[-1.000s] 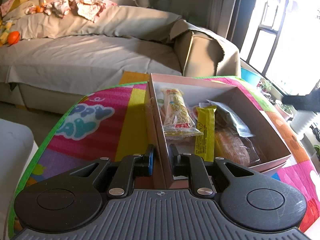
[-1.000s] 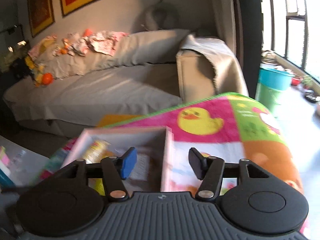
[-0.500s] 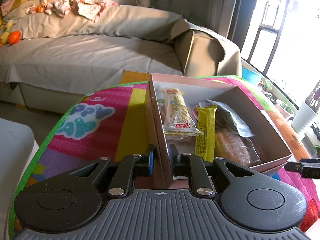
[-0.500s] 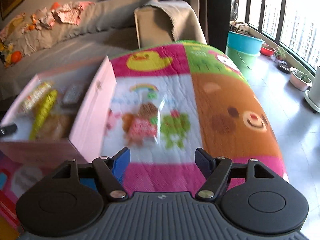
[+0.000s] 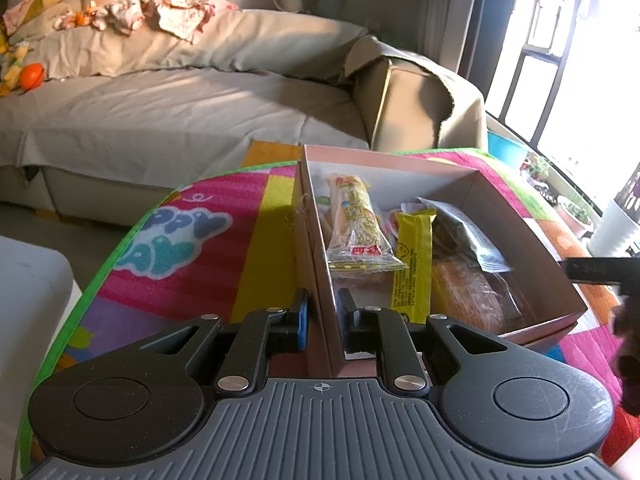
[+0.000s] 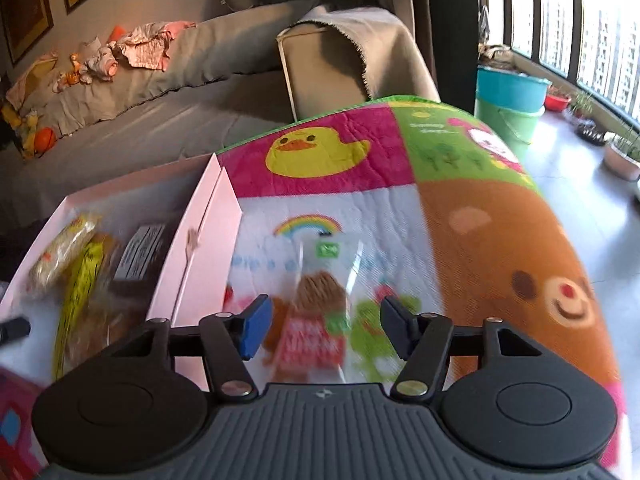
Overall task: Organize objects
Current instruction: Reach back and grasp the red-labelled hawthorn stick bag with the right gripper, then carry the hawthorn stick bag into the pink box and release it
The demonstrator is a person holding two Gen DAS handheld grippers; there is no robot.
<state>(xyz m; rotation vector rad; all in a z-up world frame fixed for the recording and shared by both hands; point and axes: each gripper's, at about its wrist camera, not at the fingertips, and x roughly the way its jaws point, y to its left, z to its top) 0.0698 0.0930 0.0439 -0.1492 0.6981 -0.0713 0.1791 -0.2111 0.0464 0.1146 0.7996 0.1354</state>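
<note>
- Left wrist view: the left gripper point(image 5: 321, 314) is seen clamped on the near end of the left wall of the pink box point(image 5: 520, 240), one finger outside the wall and one inside, the pads pressed against the cardboard.
- The box is set on a colourful play mat point(image 5: 192, 264), and several snacks are held in it: a clear packet of puffed rice bar point(image 5: 354, 226), a yellow wrapper point(image 5: 412, 264) just beside it, a grey-green sachet point(image 5: 468, 232) and a clear-wrapped brown pastry point(image 5: 468, 296).
- A dark finger of the right gripper point(image 5: 592, 270) is glimpsed at the right edge, beyond the box's right wall.
- A covered sofa point(image 5: 180, 112) is seen behind the mat.
- Right wrist view: the right gripper point(image 6: 326, 326) is shown about half open, its jaws closing, above a clear snack packet point(image 6: 320, 308) with a brown biscuit and a red label.
- The packet lies on the mat just right of the box and appears between the fingers; no pad is seen touching it, though the picture is blurred there.
</note>
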